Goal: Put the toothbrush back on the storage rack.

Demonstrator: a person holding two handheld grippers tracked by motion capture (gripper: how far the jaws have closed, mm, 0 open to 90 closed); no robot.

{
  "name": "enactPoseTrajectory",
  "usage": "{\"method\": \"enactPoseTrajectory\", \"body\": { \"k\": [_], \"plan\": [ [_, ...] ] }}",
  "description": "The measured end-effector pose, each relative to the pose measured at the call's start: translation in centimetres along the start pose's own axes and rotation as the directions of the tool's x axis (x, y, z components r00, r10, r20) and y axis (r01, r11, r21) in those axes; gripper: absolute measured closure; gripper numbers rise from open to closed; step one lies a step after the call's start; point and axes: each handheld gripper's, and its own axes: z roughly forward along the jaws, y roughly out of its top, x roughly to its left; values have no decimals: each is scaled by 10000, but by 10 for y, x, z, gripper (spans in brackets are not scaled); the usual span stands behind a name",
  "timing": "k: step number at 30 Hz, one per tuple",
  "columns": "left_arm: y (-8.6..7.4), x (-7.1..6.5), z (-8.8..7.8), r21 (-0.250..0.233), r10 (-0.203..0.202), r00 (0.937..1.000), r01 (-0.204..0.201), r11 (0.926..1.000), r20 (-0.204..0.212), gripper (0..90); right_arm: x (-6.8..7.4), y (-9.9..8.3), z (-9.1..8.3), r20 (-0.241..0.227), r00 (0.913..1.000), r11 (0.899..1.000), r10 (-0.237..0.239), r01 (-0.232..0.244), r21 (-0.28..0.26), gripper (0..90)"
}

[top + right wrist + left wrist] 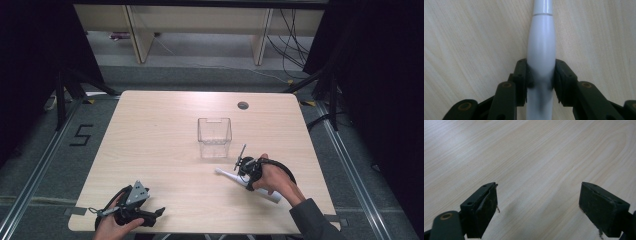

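Toothbrush [541,47], white, lies on the tabletop [165,150] near its front right edge, pinched at the handle by the right tool [248,172], while the left tool [537,205] gapes wide, unladen, with bare wood beyond reaching a clear bin [214,136].

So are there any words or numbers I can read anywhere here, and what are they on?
"5" – a big black number marked on the grey floor, to the left of the wooden table.
There is nothing else to read: the white electric toothbrush, the clear plastic box and the two grippers carry no lettering that can be made out.
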Motion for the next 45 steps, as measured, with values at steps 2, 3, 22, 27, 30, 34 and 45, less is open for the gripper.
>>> {"method": "enactPoseTrajectory", "body": {
  "k": [2, 3, 22, 27, 30, 34, 45],
  "plan": [
    [0, 0, 0, -6, 6, 10000, -6, 10000, 0, 149, -4, -1, 1, -84, 9998, 9998, -181, 180, -65, 662],
    [0, 0, 0, -13, -8, 10000, 8, 10000, -6, 149, -4, -1, 1, -92, 9998, 9998, -163, 162, -70, 662],
    [0, 0, 0, -27, -33, 10000, 33, 10000, -11, 149, -4, -16, -11, -256, 9997, 9944, 34, -60, -1052, 665],
    [0, 0, 0, -25, -32, 10000, 32, 10000, -18, 149, -7, -22, -15, -290, 9994, 9894, 187, -226, -1431, 665],
    [0, 0, 0, 5, -23, 10000, 23, 10000, -15, 149, -7, -26, -18, -279, 9985, 9857, 478, -517, -1605, 665],
    [0, 0, 0, -9, -34, 10000, 34, 10000, -13, 149, -13, -32, -24, -270, 9986, 9712, 455, -505, -2329, 665],
    [0, 1, 0, 18, -15, 10000, 15, 10000, -64, 149, -26, -47, -47, -361, 9938, 9042, 1050, -1105, -4126, 665]
  ]
}}
